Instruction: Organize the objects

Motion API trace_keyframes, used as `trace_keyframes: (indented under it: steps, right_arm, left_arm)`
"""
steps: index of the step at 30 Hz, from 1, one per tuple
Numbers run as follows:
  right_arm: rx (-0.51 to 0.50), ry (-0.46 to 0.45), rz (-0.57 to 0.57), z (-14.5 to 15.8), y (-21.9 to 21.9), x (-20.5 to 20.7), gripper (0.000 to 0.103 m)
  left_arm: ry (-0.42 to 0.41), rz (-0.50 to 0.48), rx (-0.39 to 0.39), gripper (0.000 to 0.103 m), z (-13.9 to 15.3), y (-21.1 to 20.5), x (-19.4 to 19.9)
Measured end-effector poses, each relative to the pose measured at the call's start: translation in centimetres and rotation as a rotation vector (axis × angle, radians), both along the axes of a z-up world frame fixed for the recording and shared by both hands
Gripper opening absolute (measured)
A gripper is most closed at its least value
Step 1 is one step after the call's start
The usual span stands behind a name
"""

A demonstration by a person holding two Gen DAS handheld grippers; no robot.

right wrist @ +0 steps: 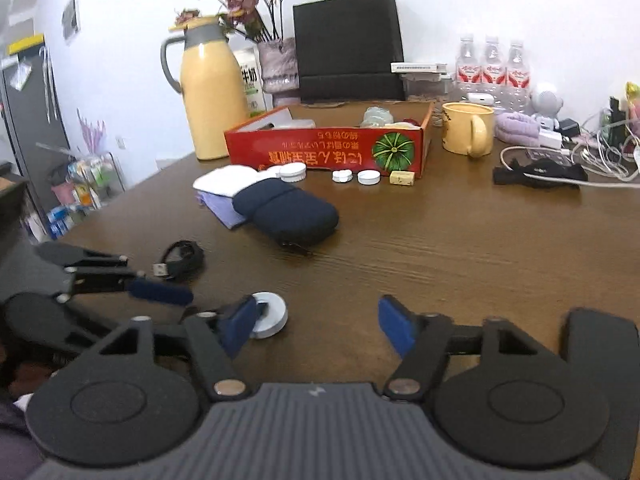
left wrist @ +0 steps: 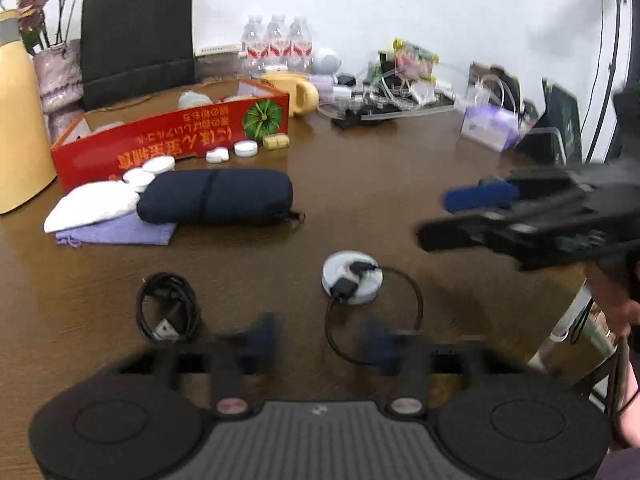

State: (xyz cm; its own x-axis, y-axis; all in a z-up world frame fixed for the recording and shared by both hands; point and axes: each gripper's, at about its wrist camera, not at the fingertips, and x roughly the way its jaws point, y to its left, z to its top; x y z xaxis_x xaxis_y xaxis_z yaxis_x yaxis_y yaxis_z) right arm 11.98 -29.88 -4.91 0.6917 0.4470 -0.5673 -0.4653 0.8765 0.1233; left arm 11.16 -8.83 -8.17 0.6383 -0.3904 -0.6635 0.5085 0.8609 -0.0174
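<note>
On the brown table (left wrist: pixel 380 184), close to the person, the left gripper (left wrist: pixel 320 340) is hovering with its blurred jaws looking parted and pinching nothing, a thin cable loop (left wrist: pixel 416 300) lying below the gap. The right gripper (right wrist: pixel 318 314) is hanging with its jaws released wide and empty. One pad is showing just in front of the white disc (right wrist: pixel 272 316), though I cannot tell whether it is touching. Farther out, a coiled cable (right wrist: pixel 182 260), a navy case (right wrist: pixel 288 216), folded cloths (right wrist: pixel 224 184), small white lids (right wrist: pixel 368 177) and a yellow block (right wrist: pixel 401 179) are lying outside the red box (right wrist: pixel 320 152), which is holding only a few things. The tidying is looking barely begun, with most pieces waiting to go in.
</note>
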Motion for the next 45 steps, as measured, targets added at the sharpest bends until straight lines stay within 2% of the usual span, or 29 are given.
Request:
trace_keyframes:
  steps: [1, 4, 5, 7, 11, 14, 17, 19, 21, 23, 26, 29, 31, 34, 35, 36, 38, 40, 41, 42, 43, 44, 45]
  right_arm:
    - [-0.014, -0.002, 0.008, -0.4, 0.4, 0.5, 0.059]
    - [-0.032, 0.007, 0.001, -1.4, 1.8, 1.7, 0.056]
    - [-0.014, 0.015, 0.008, -1.7, 2.2, 2.0, 0.050]
    - [-0.029, 0.036, 0.005, -2.5, 3.1, 2.4, 0.045]
    - [0.003, 0.055, -0.014, -2.7, 3.2, 2.3, 0.044]
    - [-0.017, 0.035, -0.029, -2.7, 3.6, 1.7, 0.044]
    - [-0.046, 0.015, -0.045, -2.5, 4.2, 1.5, 0.045]
    - [-0.057, 0.013, -0.059, -2.3, 4.3, 1.4, 0.043]
    - [-0.054, -0.024, -0.065, -1.5, 4.2, 0.7, 0.043]
    - [-0.040, -0.054, -0.052, -0.8, 4.0, -0.2, 0.045]
    - [-0.033, -0.067, 0.019, -0.5, 4.8, -1.4, 0.054]
    - [-0.087, -0.063, 0.107, -1.7, 7.4, -1.7, 0.052]
    - [-0.131, -0.069, 0.120, -2.4, 8.8, -1.8, 0.050]
    - [-0.116, -0.059, 0.143, -2.5, 9.1, -1.9, 0.050]
    - [-0.122, -0.056, 0.155, -2.6, 9.2, -1.8, 0.052]
    - [-0.131, -0.050, 0.163, -2.7, 9.4, -1.7, 0.052]
    - [-0.144, -0.049, 0.172, -2.9, 9.6, -1.4, 0.053]
    - [-0.135, -0.044, 0.185, -3.1, 9.9, -0.8, 0.052]
    - [-0.121, -0.042, 0.183, -3.3, 9.9, -0.5, 0.049]
    - [-0.107, -0.039, 0.181, -3.3, 9.9, -0.3, 0.045]
    - [-0.106, -0.043, 0.173, -3.3, 9.9, -0.2, 0.033]
    - [-0.106, -0.040, 0.168, -3.3, 10.0, -0.1, 0.007]
    - [-0.105, -0.032, 0.156, -3.2, 9.9, -0.1, 0.001]
  left_arm:
    - [0.002, -0.008, 0.009, 0.004, 0.0, -0.1, -0.1]
    - [-0.007, -0.025, -0.018, 0.003, 0.3, 0.6, -0.7]
    - [-0.014, -0.020, -0.020, 0.002, 0.3, 0.7, -0.8]
    - [-0.017, 0.005, -0.018, 0.002, 0.4, 1.1, -0.8]
    - [-0.035, 0.032, -0.025, 0.002, 0.9, 2.3, -0.9]
    - [-0.068, 0.087, 0.004, 0.002, 1.7, 4.1, -0.9]
    - [-0.036, 0.071, 0.002, 0.002, 1.6, 6.0, -0.7]
    - [-0.034, 0.084, 0.045, 0.008, 1.0, 5.8, -1.0]
    - [-0.032, 0.102, 0.055, 0.008, 0.7, 6.3, -1.1]
    - [-0.050, 0.160, 0.039, 0.009, 0.9, 7.7, -1.0]
    - [-0.076, 0.188, 0.030, 0.018, 1.1, 8.8, -0.9]
    - [-0.093, 0.159, 0.025, 0.038, 1.4, 8.6, -1.2]
    - [-0.122, 0.142, -0.033, 0.041, 2.4, 9.0, -2.0]
    - [-0.143, 0.037, -0.121, 0.048, 3.3, 9.3, -3.2]
    - [-0.155, -0.001, -0.128, 0.055, 3.2, 9.0, -3.7]
    - [-0.161, -0.048, -0.116, 0.058, 3.0, 8.5, -4.0]
    - [-0.157, -0.093, -0.082, 0.058, 2.4, 7.3, -4.0]
    - [-0.115, -0.075, -0.051, 0.046, 1.4, 6.5, -3.0]
    - [-0.099, -0.048, -0.037, 0.019, 0.9, 6.4, -2.5]
    - [-0.077, -0.018, -0.028, 0.011, 0.6, 6.4, -2.0]
    - [-0.059, -0.009, -0.045, 0.010, 0.6, 6.7, -1.8]
    - [-0.063, -0.007, -0.059, 0.004, 0.6, 7.0, -1.9]
    - [-0.077, 0.003, -0.068, 0.001, 0.8, 7.2, -2.0]
